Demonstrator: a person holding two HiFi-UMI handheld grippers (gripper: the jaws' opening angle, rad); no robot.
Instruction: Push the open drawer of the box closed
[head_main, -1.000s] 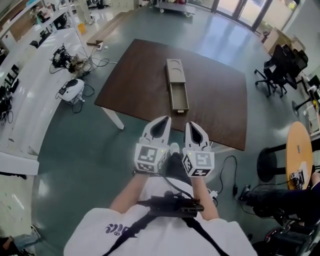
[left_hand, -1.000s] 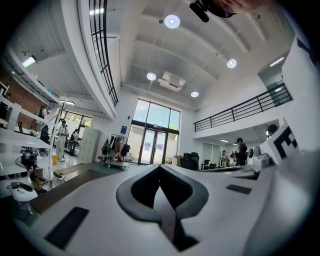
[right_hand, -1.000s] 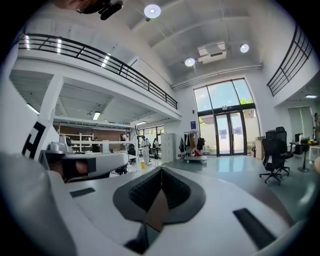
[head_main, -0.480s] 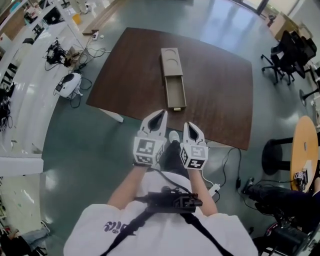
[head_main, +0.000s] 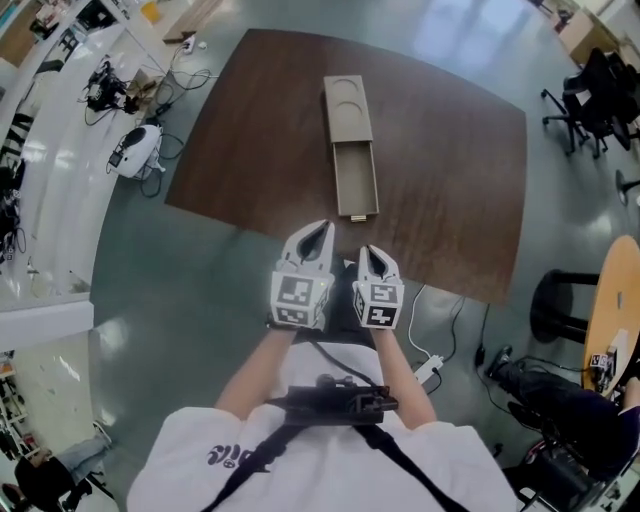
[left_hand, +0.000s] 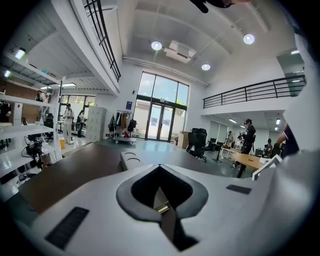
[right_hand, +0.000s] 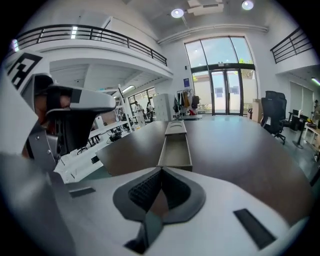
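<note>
A long tan box (head_main: 346, 107) lies on the dark brown table (head_main: 250, 150), its empty drawer (head_main: 356, 180) pulled out toward me. In the right gripper view the drawer (right_hand: 175, 150) runs straight ahead, with the box (right_hand: 176, 127) behind it. My left gripper (head_main: 322, 227) is shut and empty, held at the table's near edge just left of the drawer front. My right gripper (head_main: 366, 250) is also shut and empty, a little nearer to me, below the drawer front. The box (left_hand: 131, 160) shows ahead in the left gripper view.
Office chairs (head_main: 598, 95) stand at the right, with a round wooden table (head_main: 618, 310) and black stool (head_main: 560, 305) nearer. A white workbench (head_main: 50, 120) with cables and gear runs along the left. Cables (head_main: 440, 350) lie on the floor by my feet.
The table and box have come closer in the head view. Both grippers now sit nearer the table's near edge and the drawer front, still shut.
</note>
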